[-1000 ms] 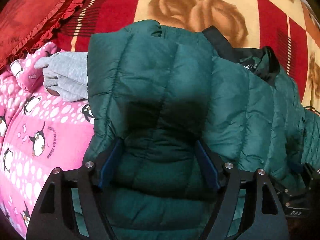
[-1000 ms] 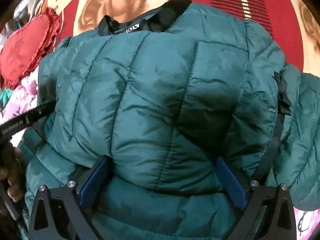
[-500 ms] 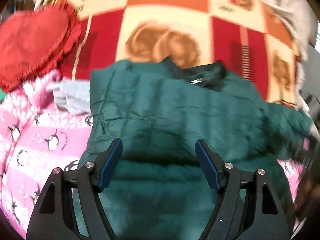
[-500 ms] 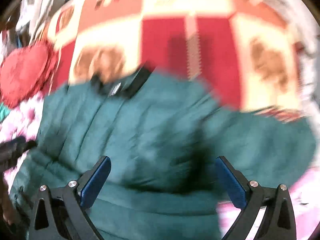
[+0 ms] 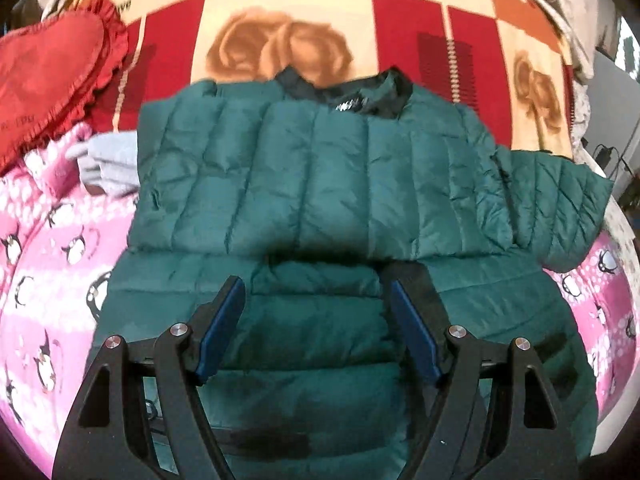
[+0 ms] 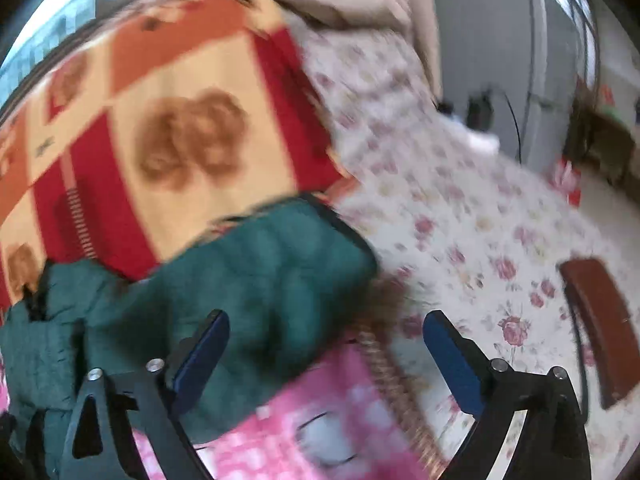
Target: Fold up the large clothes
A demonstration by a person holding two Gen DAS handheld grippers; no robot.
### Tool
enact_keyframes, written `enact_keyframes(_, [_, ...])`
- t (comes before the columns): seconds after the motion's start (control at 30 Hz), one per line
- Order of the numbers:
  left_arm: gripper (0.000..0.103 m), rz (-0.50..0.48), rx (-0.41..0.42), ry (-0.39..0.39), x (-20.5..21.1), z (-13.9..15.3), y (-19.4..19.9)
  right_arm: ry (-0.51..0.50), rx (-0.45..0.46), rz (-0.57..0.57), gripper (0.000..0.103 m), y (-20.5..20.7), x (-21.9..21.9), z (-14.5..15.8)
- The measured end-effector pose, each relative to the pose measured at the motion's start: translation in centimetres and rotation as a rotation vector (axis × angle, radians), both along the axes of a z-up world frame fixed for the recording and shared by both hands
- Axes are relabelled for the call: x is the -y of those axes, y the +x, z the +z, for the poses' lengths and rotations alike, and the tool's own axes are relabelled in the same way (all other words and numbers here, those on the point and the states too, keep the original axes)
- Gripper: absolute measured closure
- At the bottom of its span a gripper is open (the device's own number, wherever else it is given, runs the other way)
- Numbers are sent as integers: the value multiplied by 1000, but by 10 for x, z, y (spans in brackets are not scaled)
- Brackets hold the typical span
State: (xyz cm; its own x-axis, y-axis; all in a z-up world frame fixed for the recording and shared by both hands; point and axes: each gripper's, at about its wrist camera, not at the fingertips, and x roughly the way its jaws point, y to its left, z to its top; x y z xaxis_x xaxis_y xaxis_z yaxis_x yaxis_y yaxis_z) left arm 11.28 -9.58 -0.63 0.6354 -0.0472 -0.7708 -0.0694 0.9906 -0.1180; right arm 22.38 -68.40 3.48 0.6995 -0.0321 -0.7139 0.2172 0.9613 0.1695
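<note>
Bedding covers everything you work on: a pink penguin blanket [image 5: 48, 240] nearest you and a red-and-cream rose blanket [image 5: 280, 40] behind it. Starting at the left, a red frilled cushion [image 5: 44, 80] and a grey garment [image 5: 108, 160] sit just beside the green puffer jacket [image 5: 320, 176], which lies across both blankets with its black collar [image 5: 348, 92] away from you. Your left gripper [image 5: 316, 320] hangs over the jacket's near edge, jaws apart and grasping nothing. To the right, one sleeve [image 6: 272, 264] sticks out sideways towards a floral sheet [image 6: 460, 220]. Your right gripper [image 6: 324, 344] is above that sleeve's end, jaws wide but closing, nothing pinched yet.

The body looks doubled over already, so the sleeve seems the step in hand: you would need to catch its cuff and bring it across the body. The grey garment crowds the left edge, and puffy fabric may spring back.
</note>
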Motion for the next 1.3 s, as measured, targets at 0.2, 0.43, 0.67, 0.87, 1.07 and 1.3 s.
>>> enact_keyframes(0.2, [27,16,-11,-10,-4,-2,9,212,-3,33,17,41,26,-45])
enact_keyframes(0.43, [27,49,1,25,-7,-1,13,191,53,45,68,55,20,-46])
enact_keyframes(0.67, [27,85,9,27,-17,4,8,-18,127,-106,80,-16,14,6])
enact_keyframes(0.87, [27,122,38,11,-34,16,-3,-100,143,-238,83,-111,7,46])
enact_keyframes(1.07, [27,146,81,-4,-52,31,-16,-56,193,-67,83,-150,-71,80])
enact_keyframes(1.3, [27,196,92,-23,-79,41,-22,76,177,116,83,-93,-182,56])
